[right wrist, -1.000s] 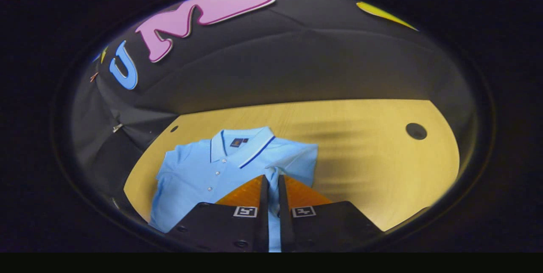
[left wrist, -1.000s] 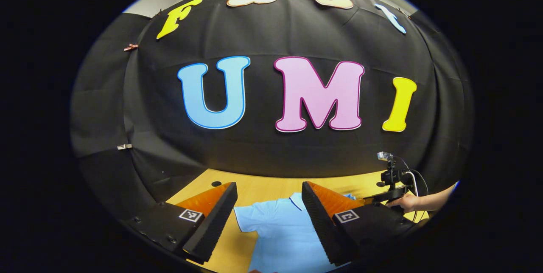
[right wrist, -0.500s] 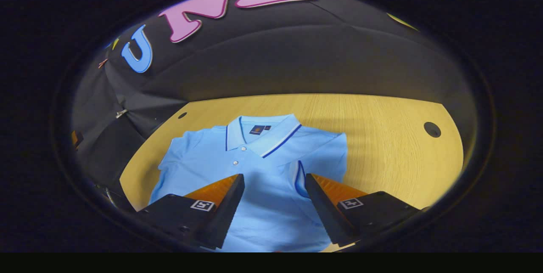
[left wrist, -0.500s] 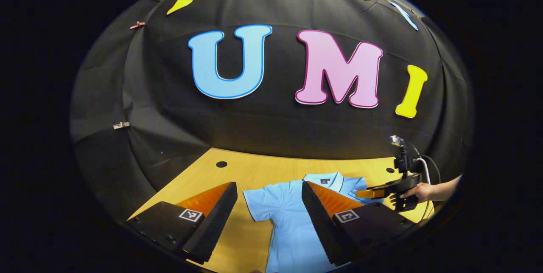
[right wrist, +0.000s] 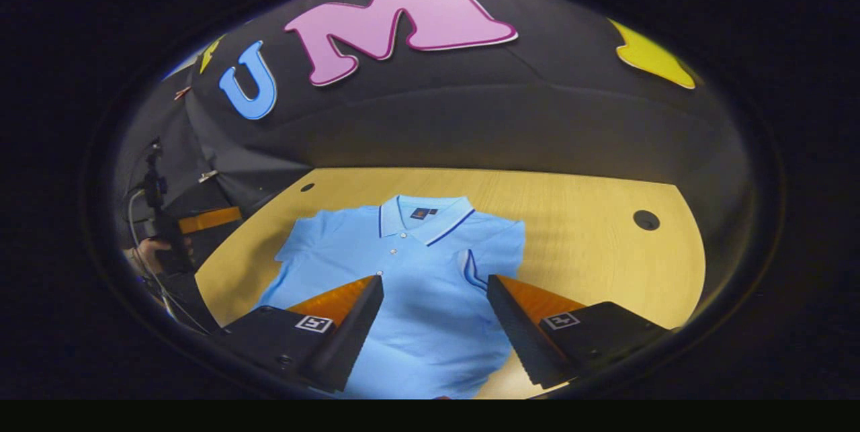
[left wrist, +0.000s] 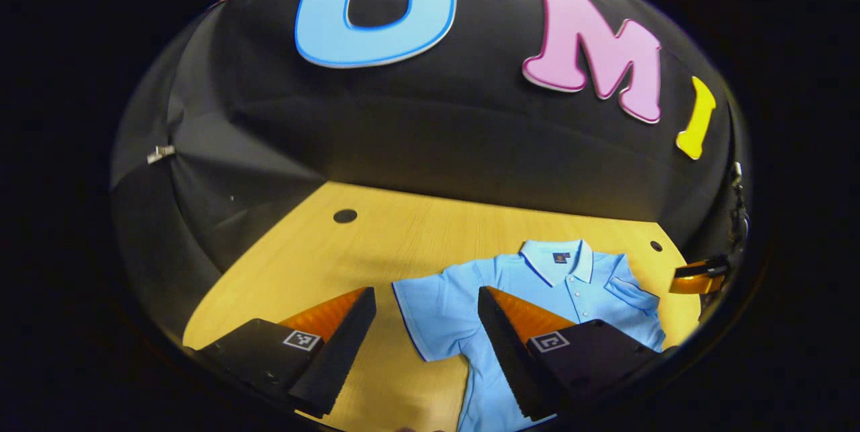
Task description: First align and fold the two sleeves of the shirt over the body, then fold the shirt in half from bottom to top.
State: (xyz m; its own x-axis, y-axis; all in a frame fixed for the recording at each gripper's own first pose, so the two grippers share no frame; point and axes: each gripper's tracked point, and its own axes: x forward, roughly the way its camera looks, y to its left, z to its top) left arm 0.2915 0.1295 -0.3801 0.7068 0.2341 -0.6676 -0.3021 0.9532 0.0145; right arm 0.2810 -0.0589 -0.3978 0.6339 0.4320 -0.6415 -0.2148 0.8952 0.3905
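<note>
Two wide-open, empty claws, left claw (left wrist: 426, 324) and right claw (right wrist: 433, 314), above the shirt (right wrist: 410, 284) on the table (right wrist: 591, 250).

black claw (left wrist: 426, 344) bodies with square markers

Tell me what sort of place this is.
Most likely a recording booth for handling demos: a black cloth wall backs a bare wooden table, where a light blue polo shirt lies between open hand-held tongs.

A light-blue shirt (right wrist: 410, 271) lies flat on the wooden table (right wrist: 591, 197).
</note>
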